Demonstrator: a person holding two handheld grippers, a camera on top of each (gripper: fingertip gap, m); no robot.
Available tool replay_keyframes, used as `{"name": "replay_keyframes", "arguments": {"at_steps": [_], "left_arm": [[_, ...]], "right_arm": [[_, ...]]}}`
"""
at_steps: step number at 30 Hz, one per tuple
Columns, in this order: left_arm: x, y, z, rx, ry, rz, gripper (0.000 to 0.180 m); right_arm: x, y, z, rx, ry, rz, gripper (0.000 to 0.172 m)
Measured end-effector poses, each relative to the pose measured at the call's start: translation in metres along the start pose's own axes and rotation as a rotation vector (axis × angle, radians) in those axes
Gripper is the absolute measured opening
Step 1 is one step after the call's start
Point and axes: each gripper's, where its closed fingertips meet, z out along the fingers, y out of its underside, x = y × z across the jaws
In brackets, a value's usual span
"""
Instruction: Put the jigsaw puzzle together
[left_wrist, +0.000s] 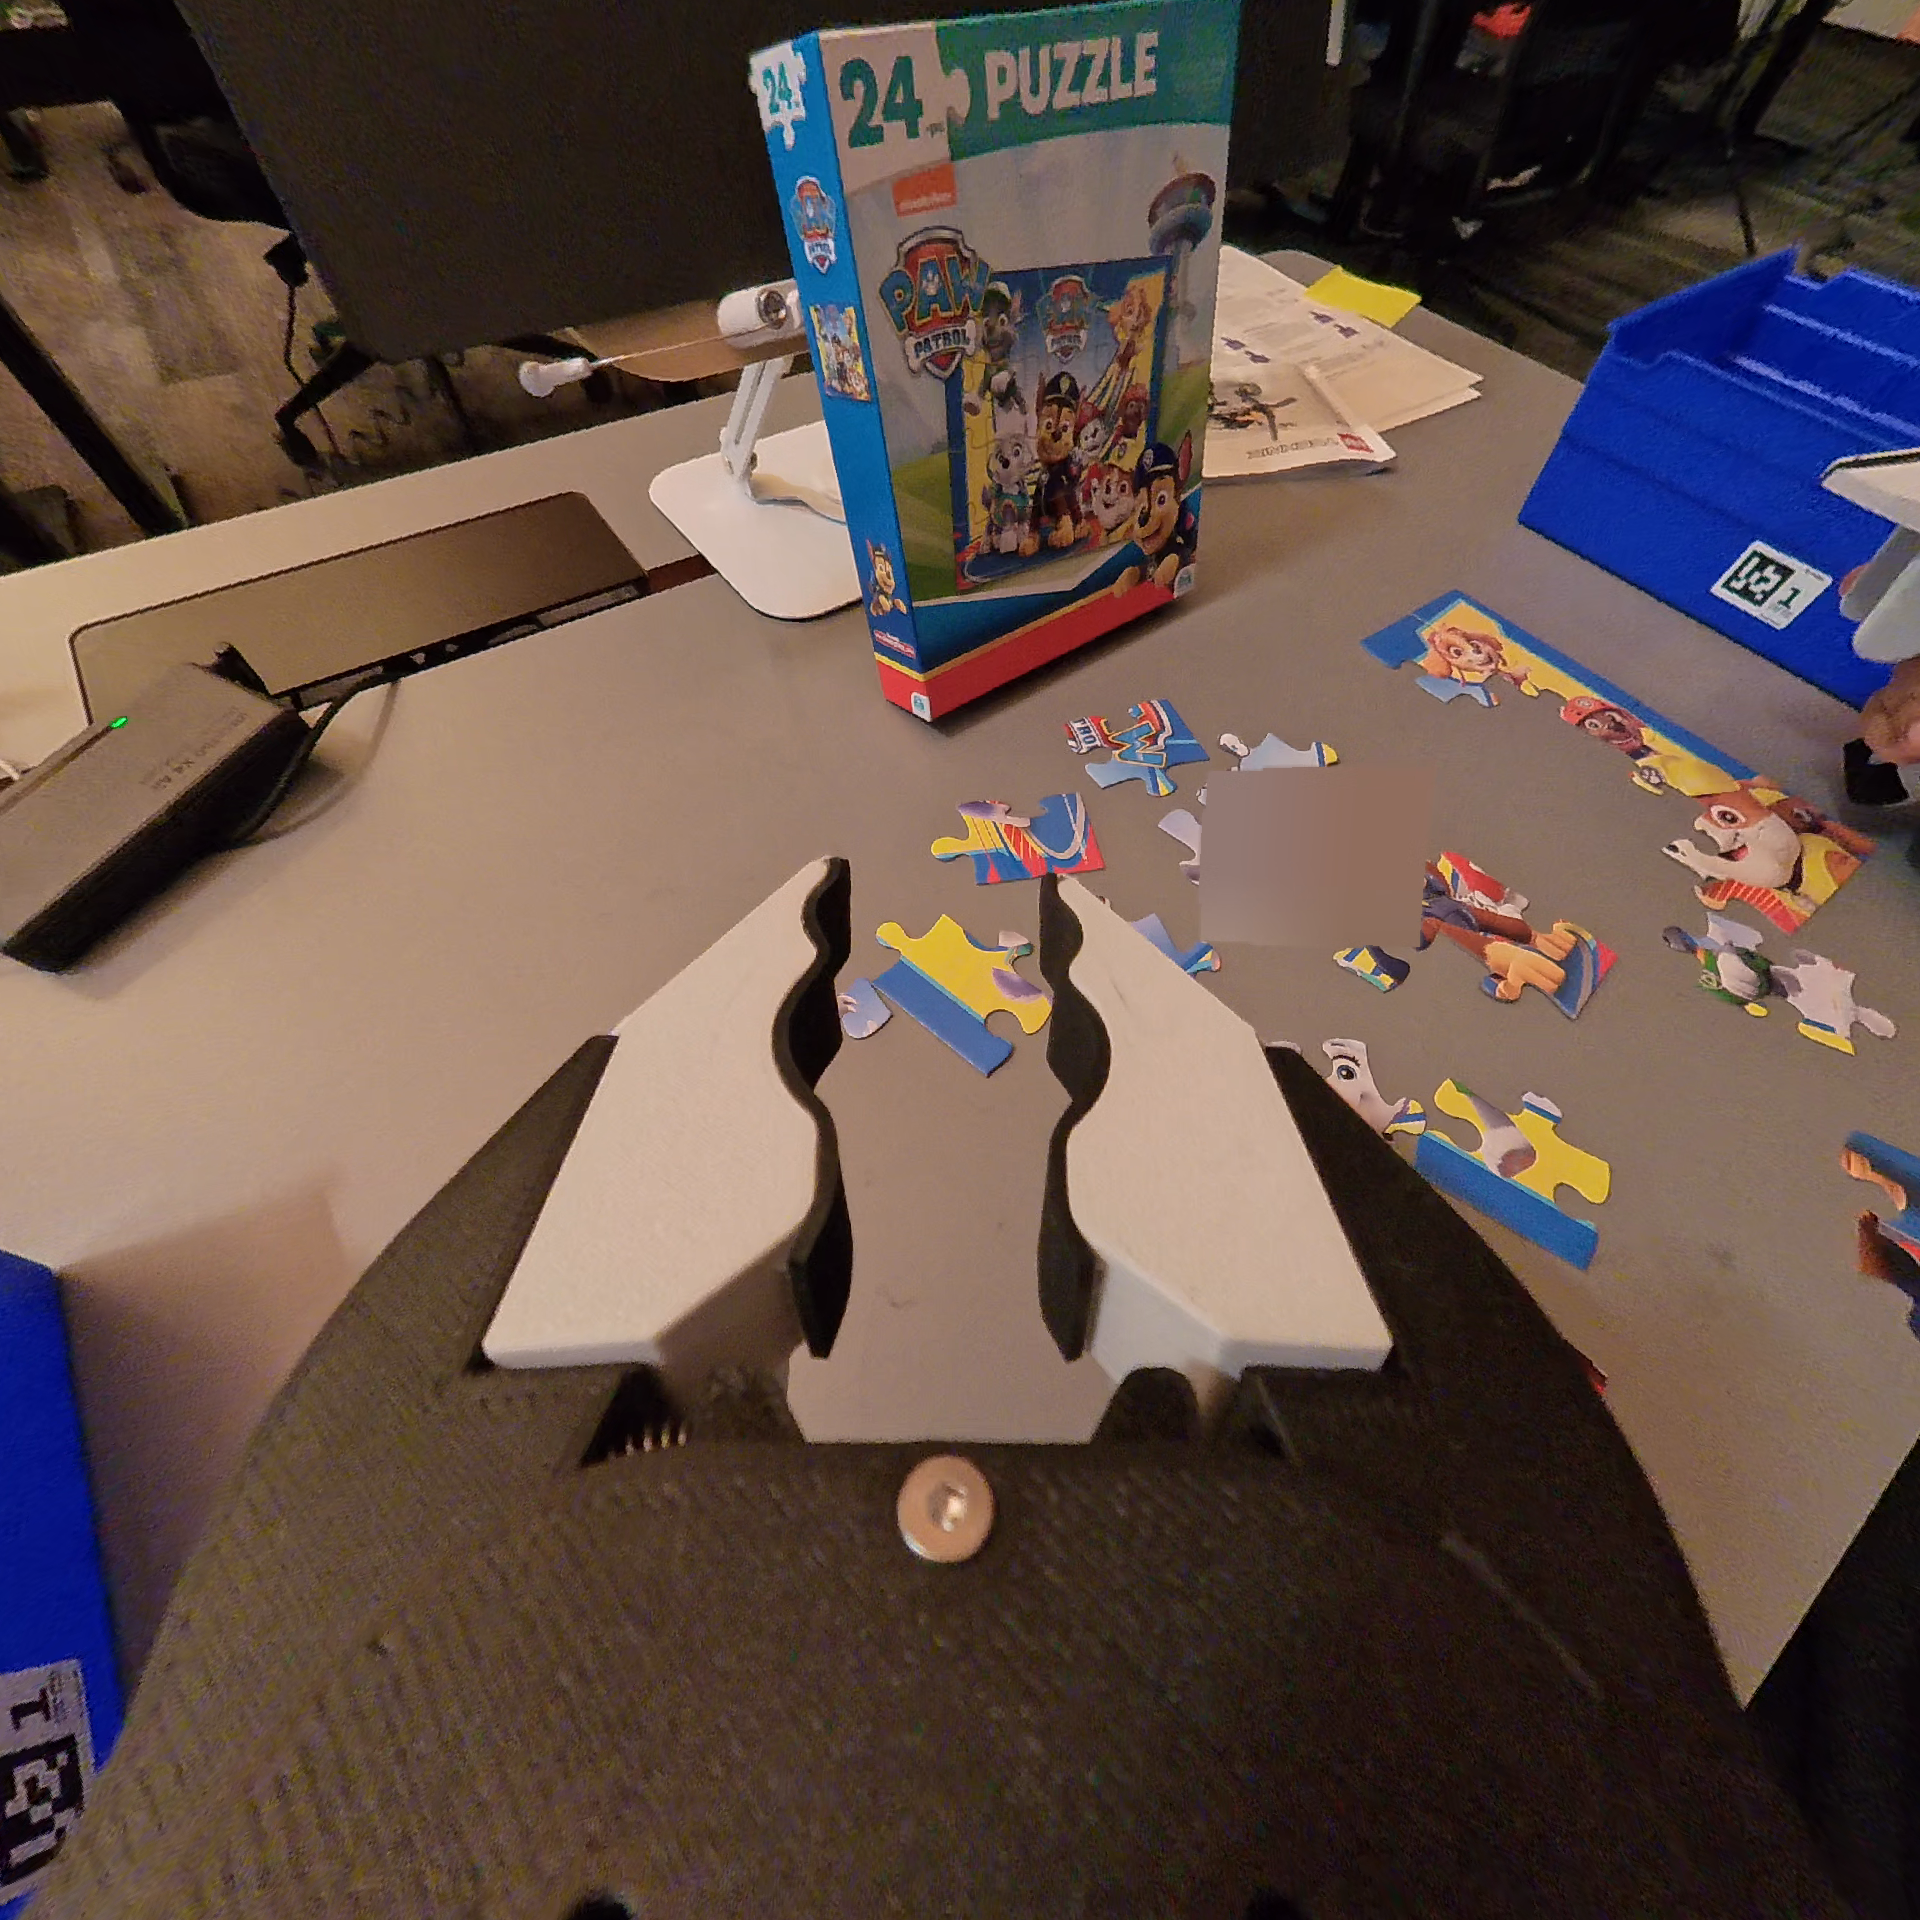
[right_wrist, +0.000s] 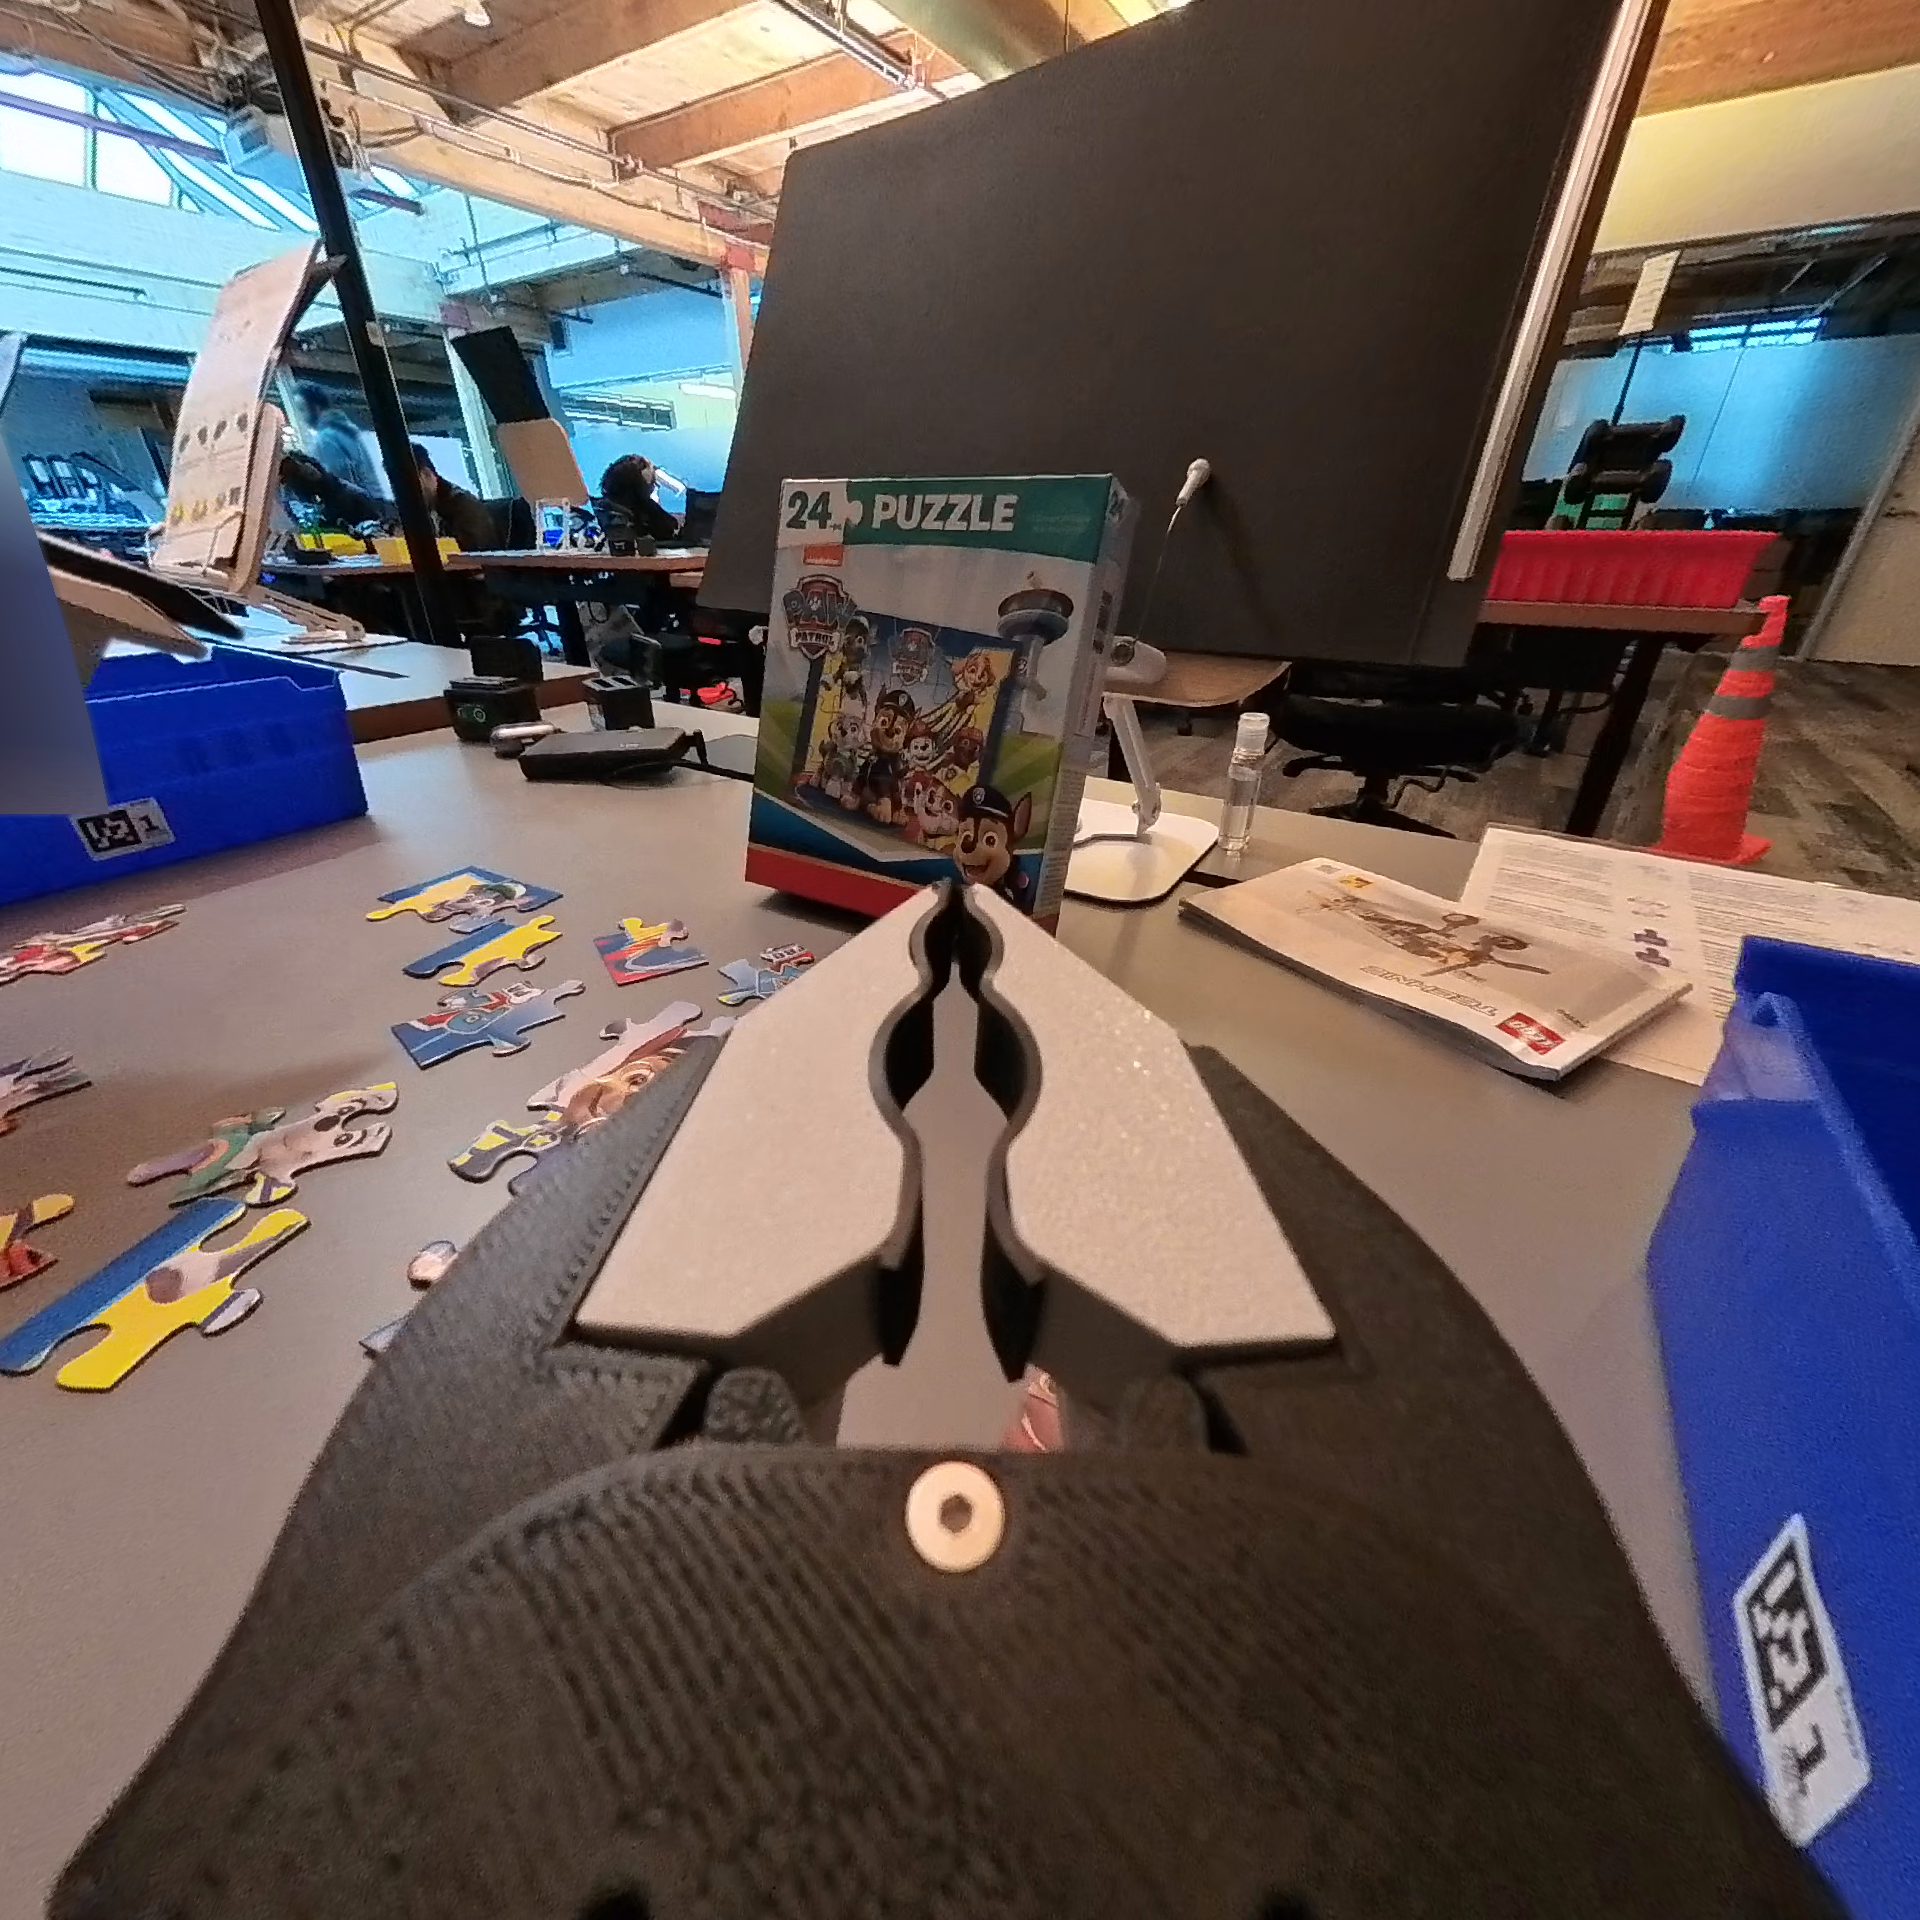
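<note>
My left gripper (left_wrist: 940, 873) is open and hovers over the grey table (left_wrist: 520, 883). A yellow and blue puzzle piece (left_wrist: 961, 987) lies flat on the table in the gap between its fingers, and neither pad touches it. More loose puzzle pieces (left_wrist: 1023, 836) lie just beyond and to the right. A joined strip of pieces (left_wrist: 1621, 727) lies farther right. My right gripper (right_wrist: 956, 896) is shut with nothing between its pads. It points at the upright puzzle box (right_wrist: 935, 675), which also shows in the left wrist view (left_wrist: 1018, 364). Loose pieces (right_wrist: 488, 1023) lie to its left.
Blue bins stand at the table's sides (left_wrist: 1745, 416) (right_wrist: 1808, 1351). A booklet and papers (right_wrist: 1455, 977) lie right of the box. A white stand (left_wrist: 748, 520), a small clear bottle (right_wrist: 1245, 769) and a dark power brick (left_wrist: 135, 810) sit on the table. A hand (left_wrist: 1891, 717) shows at the right edge. Some 35 cm of space lies between my two pairs of fingers.
</note>
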Motion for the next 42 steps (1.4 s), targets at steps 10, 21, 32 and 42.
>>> {"name": "replay_keyframes", "arguments": {"at_steps": [10,21,32,42], "left_arm": [[0.002,0.003,0.005,-0.014,0.000,0.009,0.035],[0.004,0.005,0.008,-0.024,0.004,0.012,0.035],[0.019,0.011,0.016,-0.038,0.045,0.013,0.035],[0.039,0.017,0.032,-0.064,0.119,-0.002,0.035]], "right_arm": [[-0.003,0.004,0.002,-0.023,-0.007,-0.021,0.000],[-0.007,0.005,0.004,-0.025,-0.033,-0.010,0.000],[-0.112,0.077,-0.055,-0.645,-0.676,-0.318,0.059],[-0.195,0.124,-0.124,-0.823,-1.030,-0.397,0.075]]}}
